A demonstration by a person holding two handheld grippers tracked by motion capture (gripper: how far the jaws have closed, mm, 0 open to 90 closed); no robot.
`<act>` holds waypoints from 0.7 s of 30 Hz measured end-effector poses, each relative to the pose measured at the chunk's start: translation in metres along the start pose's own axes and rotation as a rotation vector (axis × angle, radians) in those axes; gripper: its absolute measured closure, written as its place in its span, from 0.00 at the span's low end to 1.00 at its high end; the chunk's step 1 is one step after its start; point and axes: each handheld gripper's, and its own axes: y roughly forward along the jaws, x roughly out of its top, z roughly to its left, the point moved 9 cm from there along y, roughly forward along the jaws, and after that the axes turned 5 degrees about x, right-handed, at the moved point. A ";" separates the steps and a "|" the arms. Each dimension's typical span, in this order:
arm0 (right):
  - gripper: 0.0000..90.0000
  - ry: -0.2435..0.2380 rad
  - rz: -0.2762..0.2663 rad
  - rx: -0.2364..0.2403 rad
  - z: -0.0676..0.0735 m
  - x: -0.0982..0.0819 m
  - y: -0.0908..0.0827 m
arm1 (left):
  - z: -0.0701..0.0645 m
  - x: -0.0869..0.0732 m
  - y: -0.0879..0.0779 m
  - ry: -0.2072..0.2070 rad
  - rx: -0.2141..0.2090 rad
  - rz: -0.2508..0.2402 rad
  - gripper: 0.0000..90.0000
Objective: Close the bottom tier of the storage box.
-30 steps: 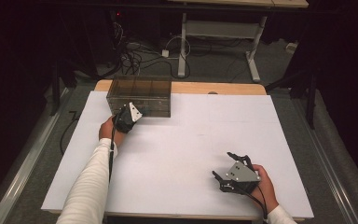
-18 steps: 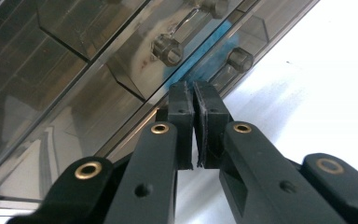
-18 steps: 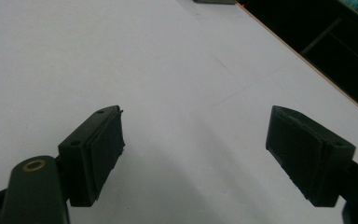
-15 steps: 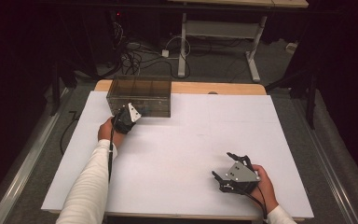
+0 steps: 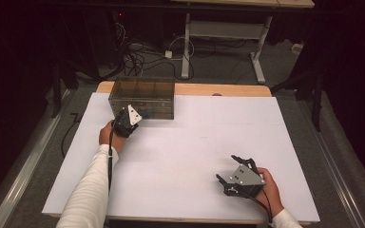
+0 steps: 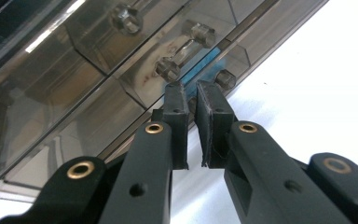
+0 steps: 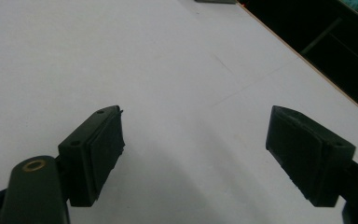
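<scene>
A smoked, see-through drawer cabinet [image 5: 142, 97] is set at the far left of the white table [image 5: 195, 142], close to the far edge where a strip of wood is exposed. The left gripper [image 5: 132, 117] is held against the lower front of this cabinet, just at its near face.

In the left gripper view the cabinet [image 6: 98, 70] is seen at very close range, with several clear drawer knobs on its front. The tips of the left gripper [image 6: 192, 93] are placed at the lowest drawer, just beside one clear knob [image 6: 168, 70] and near a second knob [image 6: 224, 79]. A blue item [image 6: 205, 60] is visible behind the tinted drawer front (its identity cannot be made out). The jaws have just been opening and stand only a narrow gap apart; nothing is seen pressed between the pads, and the knob is not gripped.

The right gripper [image 5: 233, 172] is held low over the near right part of the table, well apart from the cabinet, in the person's right hand [image 5: 266, 187]. In the right gripper view its jaws are spread wide over bare white surface [image 7: 168, 70], with nothing between them. The left sleeve [image 5: 90, 190] is white.
</scene>
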 end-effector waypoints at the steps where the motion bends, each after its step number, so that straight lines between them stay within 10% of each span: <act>1: 0.22 0.000 -0.001 -0.001 0.000 0.000 0.000 | -0.001 0.000 -0.001 -0.002 0.000 -0.004 0.87; 10: 0.22 -0.002 0.001 0.000 0.000 0.000 0.000 | -0.001 -0.004 -0.007 -0.050 -0.011 -0.018 0.82; 21: 0.22 -0.007 0.004 0.003 0.001 0.000 0.001 | 0.000 -0.001 -0.010 -0.065 -0.015 -0.036 0.55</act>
